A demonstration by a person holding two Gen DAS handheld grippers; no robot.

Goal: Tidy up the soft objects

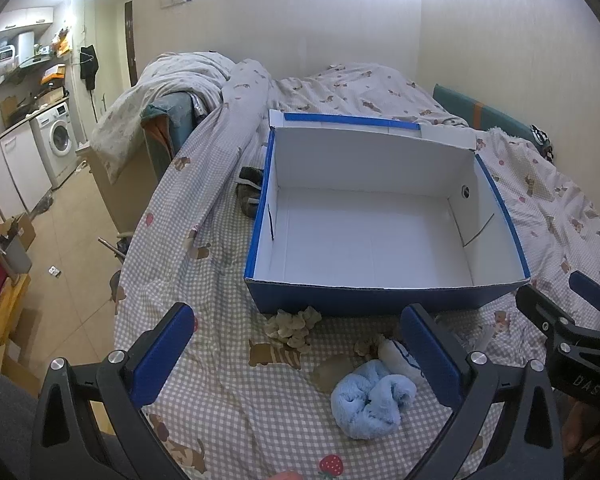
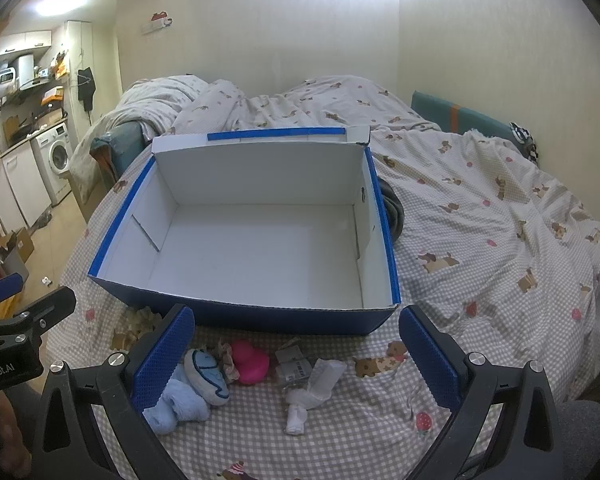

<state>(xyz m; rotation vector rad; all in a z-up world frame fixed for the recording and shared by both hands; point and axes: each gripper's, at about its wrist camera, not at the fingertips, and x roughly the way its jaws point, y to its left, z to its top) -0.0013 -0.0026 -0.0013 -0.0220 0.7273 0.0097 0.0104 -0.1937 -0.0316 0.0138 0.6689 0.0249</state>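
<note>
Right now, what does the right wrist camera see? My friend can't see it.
An open blue box, white and empty inside, sits on a checked bedsheet. In front of it, between the open right claw, lie a pink toy, a fluffy light blue sock, and a white cloth.

Blue box (image 2: pixel 236 314) with white inside, beige-and-white checked bedsheet (image 2: pixel 480 264) printed with brown dogs and red strawberries, pale blue fluffy cloth (image 1: pixel 370 400), bright pink toy (image 2: pixel 252 362), white cloth (image 2: pixel 314 390), blue finger pads (image 1: pixel 162 356).
</note>
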